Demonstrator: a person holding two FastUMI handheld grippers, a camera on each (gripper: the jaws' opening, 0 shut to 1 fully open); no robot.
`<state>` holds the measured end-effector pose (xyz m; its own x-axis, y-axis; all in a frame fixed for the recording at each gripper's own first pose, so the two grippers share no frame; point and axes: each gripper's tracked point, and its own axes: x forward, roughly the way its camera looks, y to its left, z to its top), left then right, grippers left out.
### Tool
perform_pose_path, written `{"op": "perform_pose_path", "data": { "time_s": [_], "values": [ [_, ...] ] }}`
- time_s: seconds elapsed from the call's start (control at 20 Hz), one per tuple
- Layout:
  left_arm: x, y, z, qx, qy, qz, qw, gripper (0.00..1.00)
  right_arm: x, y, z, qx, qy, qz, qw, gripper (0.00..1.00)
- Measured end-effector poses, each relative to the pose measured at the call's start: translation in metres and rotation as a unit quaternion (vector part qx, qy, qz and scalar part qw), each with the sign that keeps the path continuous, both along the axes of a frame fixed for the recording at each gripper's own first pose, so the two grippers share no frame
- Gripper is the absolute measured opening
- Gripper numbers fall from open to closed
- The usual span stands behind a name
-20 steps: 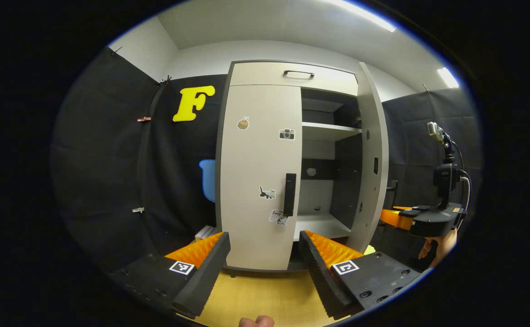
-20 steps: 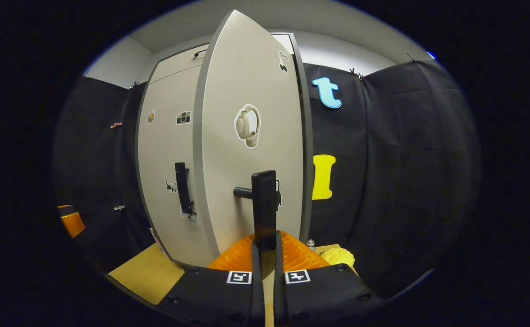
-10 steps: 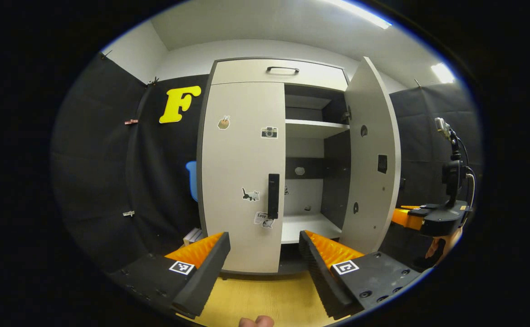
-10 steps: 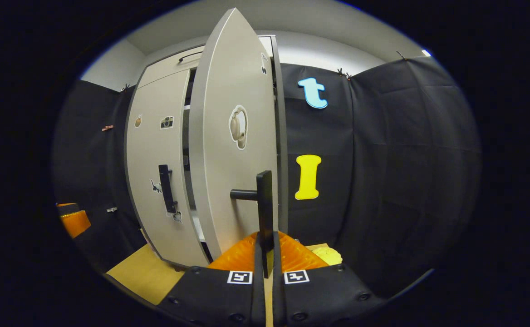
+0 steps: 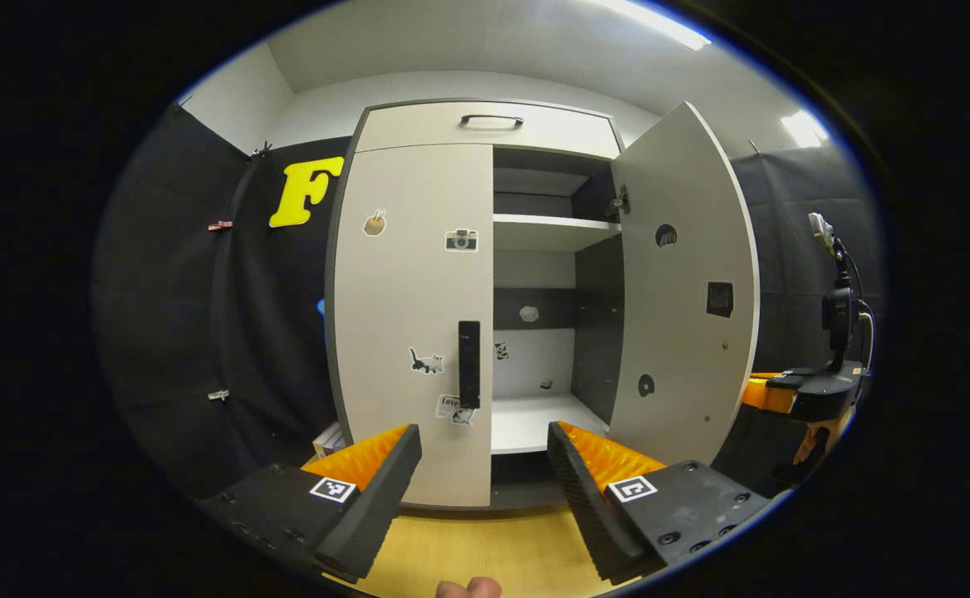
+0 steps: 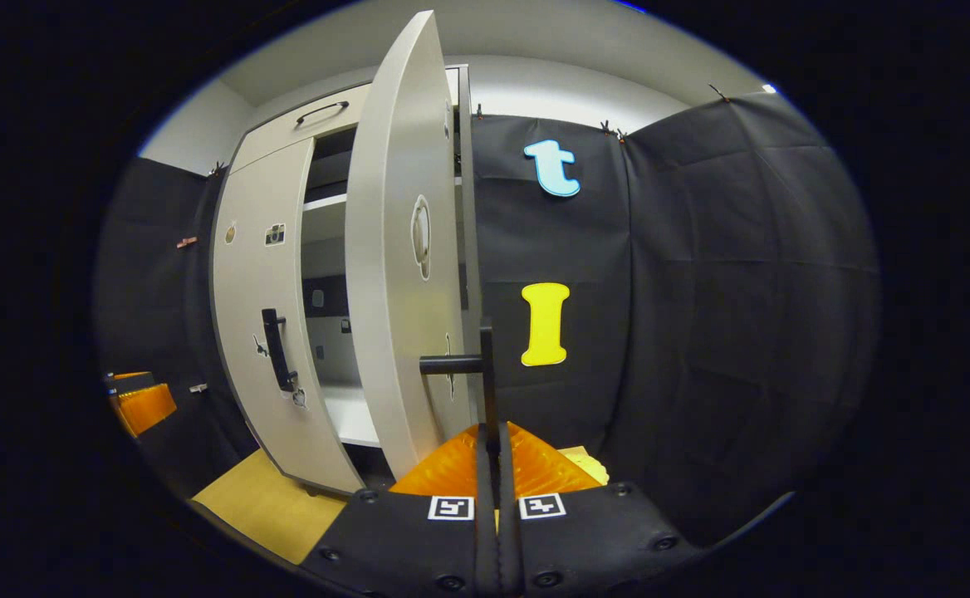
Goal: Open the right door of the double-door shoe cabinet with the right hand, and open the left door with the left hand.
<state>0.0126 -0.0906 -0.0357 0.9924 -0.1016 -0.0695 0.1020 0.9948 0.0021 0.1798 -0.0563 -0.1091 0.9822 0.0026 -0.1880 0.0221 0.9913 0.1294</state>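
Pale grey laminate covers the shoe cabinet [image 5: 485,124]. At nine o'clock of the open bay, its left door [image 5: 410,316] sits flush and closed, with the dark left handle [image 5: 469,364] untouched. Our left tool [image 5: 485,465] hangs before it, fingers spread wide and empty. At three o'clock the right door [image 5: 684,291] stands swung well out. Our right tool [image 6: 493,465] is pressed together on the right handle [image 6: 485,374]. We judge half done: the left door remains.

the small white sticker [image 5: 448,404] low on the closed pale grey left cabinet door [image 5: 410,274] reads "love"; nothing else legible.
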Motion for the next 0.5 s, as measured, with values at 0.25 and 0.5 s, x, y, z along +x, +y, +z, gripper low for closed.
{"op": "perform_pose_path", "data": {
  "time_s": [0.25, 0.5],
  "values": [
    [0.012, -0.010, 0.000, 0.012, 0.000, 0.004, 1.000, 0.94, 0.001, -0.001, 0.001, 0.001, -0.002, 0.003, 1.000, 0.05],
    [0.043, -0.014, -0.006, 0.029, 0.003, 0.001, 1.000, 0.94, -0.009, -0.007, 0.010, 0.008, -0.005, -0.007, 1.000, 0.12]
  ]
}}
